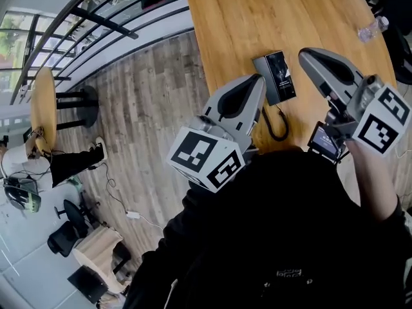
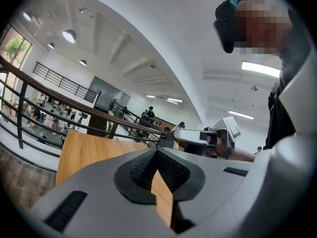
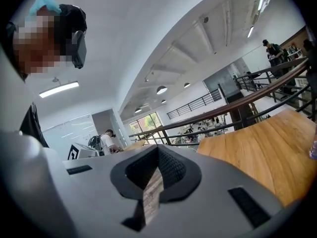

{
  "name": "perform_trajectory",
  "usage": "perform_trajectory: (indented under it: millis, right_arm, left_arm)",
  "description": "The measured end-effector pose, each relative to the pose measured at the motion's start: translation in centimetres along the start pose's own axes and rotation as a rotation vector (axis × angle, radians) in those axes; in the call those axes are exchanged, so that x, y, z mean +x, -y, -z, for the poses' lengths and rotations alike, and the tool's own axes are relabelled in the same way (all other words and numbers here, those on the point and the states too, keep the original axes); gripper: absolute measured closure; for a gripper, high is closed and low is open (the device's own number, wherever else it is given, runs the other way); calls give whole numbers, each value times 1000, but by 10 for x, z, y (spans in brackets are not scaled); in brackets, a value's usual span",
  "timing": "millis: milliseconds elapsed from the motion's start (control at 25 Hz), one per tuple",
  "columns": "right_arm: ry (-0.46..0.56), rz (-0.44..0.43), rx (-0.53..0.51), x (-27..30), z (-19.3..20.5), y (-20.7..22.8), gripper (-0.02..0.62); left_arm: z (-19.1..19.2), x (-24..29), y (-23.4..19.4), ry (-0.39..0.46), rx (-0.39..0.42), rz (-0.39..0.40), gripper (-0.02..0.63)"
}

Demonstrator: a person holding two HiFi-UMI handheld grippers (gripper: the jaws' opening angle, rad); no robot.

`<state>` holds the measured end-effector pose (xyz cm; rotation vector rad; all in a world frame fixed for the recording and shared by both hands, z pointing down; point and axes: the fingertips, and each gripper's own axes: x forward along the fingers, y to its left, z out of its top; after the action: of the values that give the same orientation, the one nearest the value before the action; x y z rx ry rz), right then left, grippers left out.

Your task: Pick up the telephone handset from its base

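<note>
**Pickup not yet begun at the wooden table**
The telephone handset lies unlifted near the table's edge, between the left gripper and right gripper, both above it, jaws pressed together, empty.

Two grippers are being counted: the left gripper and the right gripper. One telephone, one curled cord and one plastic bottle are being seen on one long table; one round table is being seen apart.
</note>
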<state>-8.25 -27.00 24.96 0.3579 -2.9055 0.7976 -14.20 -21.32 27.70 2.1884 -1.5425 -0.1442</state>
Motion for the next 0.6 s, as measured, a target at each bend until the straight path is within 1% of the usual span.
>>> perform_trajectory:
  millis: [80, 160, 200, 320, 480, 600]
  right_arm:
    - [6, 21, 15, -3, -1, 3, 578]
    - [7, 34, 34, -5, 3, 5, 578]
    - [5, 38, 41, -5, 6, 7, 578]
    - [-3, 45, 44, -2, 12, 9, 578]
    - [-9, 56, 41, 3, 15, 11, 578]
    - [-17, 57, 46, 7, 19, 12, 578]
  left_arm:
    - [7, 4, -8, -32, -26, -25, 601]
    - [20, 8, -18, -67, -71, -56, 601]
    - [27, 11, -21, -78, -94, -58, 601]
    - [46, 17, -29, -105, -150, -43, 601]
    - [69, 16, -47, -142, -243, -55, 601]
    - [82, 15, -50, -162, -316, -17, 599]
